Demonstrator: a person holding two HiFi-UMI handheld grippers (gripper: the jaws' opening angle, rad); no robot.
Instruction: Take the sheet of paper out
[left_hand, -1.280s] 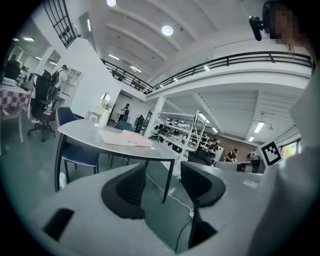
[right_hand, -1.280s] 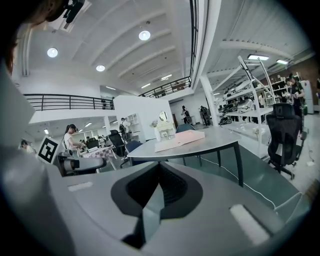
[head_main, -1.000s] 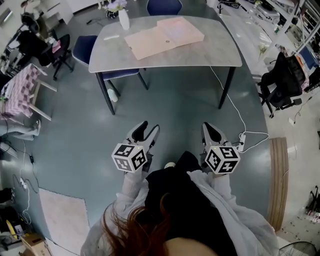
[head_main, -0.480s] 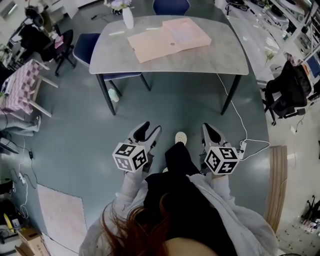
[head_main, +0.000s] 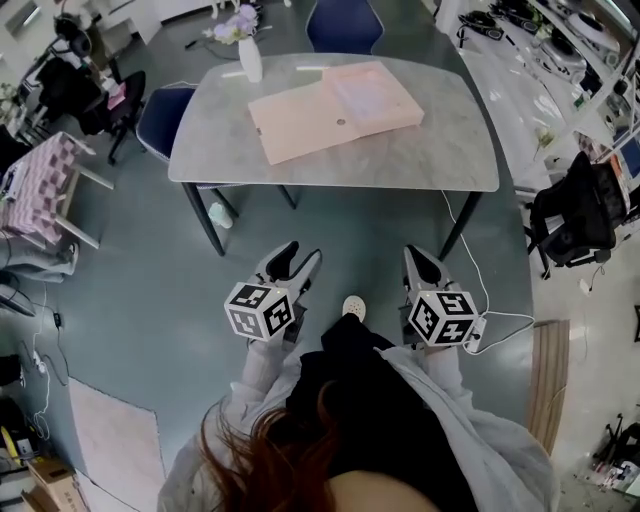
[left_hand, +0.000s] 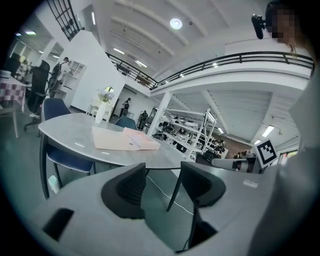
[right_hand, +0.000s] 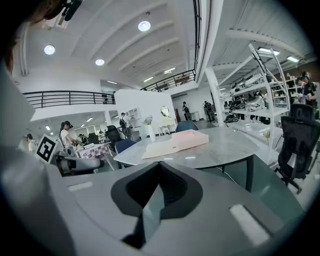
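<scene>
**Tongs short of the table; task not begun**

Left gripper (head_main: 297, 258): jaws apart, nothing between. Right gripper (head_main: 420, 262): jaws closed together, empty. Pink folder (head_main: 335, 105): open on grey table (head_main: 440, 160), well apart from both; sheet presumably inside, untouched. Left to do: approach, grasp, withdrawal.

Bright, even indoor light from round ceiling lamps (right_hand: 144, 25) and strip lights (left_hand: 118, 51). Shadows faint and soft. Mild sheen on the surface (head_main: 420, 160). Heavy fisheye bending at the edges of all views; gripper views have black vignetted corners. Close-up fingers (left_hand: 127, 187) slightly soft, background sharper.
</scene>
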